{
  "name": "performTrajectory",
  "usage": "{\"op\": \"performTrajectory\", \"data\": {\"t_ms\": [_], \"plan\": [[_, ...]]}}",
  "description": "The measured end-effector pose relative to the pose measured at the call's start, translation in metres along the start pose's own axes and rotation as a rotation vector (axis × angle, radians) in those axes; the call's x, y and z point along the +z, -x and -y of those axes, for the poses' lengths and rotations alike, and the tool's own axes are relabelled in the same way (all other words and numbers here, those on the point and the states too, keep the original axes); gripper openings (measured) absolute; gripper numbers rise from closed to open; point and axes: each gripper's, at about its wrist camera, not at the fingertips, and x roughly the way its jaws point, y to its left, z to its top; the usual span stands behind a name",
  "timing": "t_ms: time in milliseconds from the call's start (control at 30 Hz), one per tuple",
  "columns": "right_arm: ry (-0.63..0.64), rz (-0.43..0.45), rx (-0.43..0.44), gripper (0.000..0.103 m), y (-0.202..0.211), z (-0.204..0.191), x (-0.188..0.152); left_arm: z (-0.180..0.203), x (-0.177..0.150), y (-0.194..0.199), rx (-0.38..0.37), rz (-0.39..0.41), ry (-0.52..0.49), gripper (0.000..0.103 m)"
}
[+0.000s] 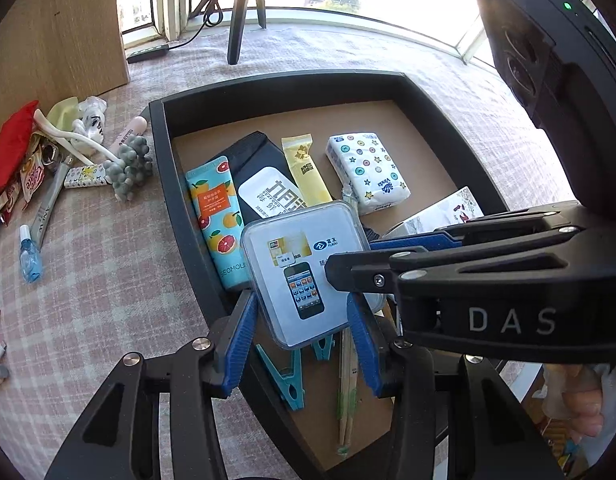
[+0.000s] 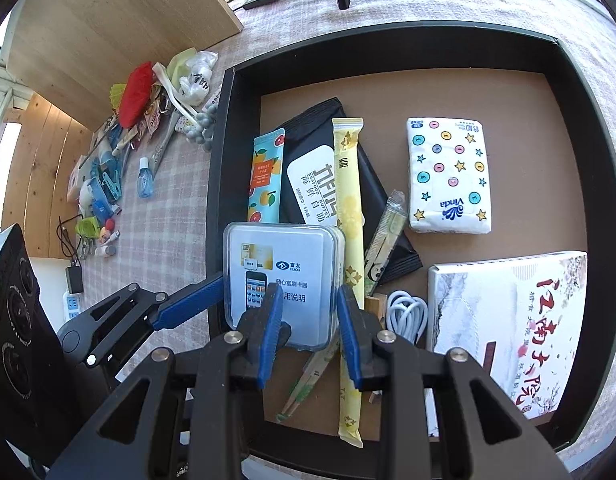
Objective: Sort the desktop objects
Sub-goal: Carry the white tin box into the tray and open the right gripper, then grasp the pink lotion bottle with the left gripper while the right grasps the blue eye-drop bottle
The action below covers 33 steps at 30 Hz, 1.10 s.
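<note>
Hovering over the near-left corner of the black-walled tray with a brown floor [image 2: 564,92], the clear square plastic case with a phone-printed card insert [image 1: 303,272] sits between both claws — the left gripper [image 1: 303,344] straddles its near end with its blue pads spread wide beside the case's flanks, contact not certain, while the right gripper [image 2: 308,334] reaches in from the side, narrower, its pads at the case's edge; whether either truly clamps it I cannot tell. In the left view the case's slightly longer axis runs away from the left claw toward the orange-print cream tube [image 1: 217,216] — printed phone upright, logo end farthest.
</note>
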Motion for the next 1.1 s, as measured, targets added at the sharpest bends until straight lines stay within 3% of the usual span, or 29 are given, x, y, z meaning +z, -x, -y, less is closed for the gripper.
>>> {"op": "performTrajectory", "data": {"t_ms": [100,400,833,1100], "plan": [[-0.002,-0.008,-0.003,0.029,-0.002,0.000,0.001,-0.004,0.000,0.000,-0.015,-0.012,0.017,0.043],[0.038,0.052,-0.025,0.029,0.010,-0.020,0.018,-0.038,0.004,0.032,0.037,0.069,0.058,0.043],[0.226,0.023,-0.013,0.030,-0.023,-0.120,0.056,-0.188,-0.032,0.071,0.203,0.111,0.319,0.043],[0.342,-0.038,0.013,0.033,-0.066,-0.194,0.072,-0.269,-0.073,0.088,0.330,0.065,0.333,0.043]]}}
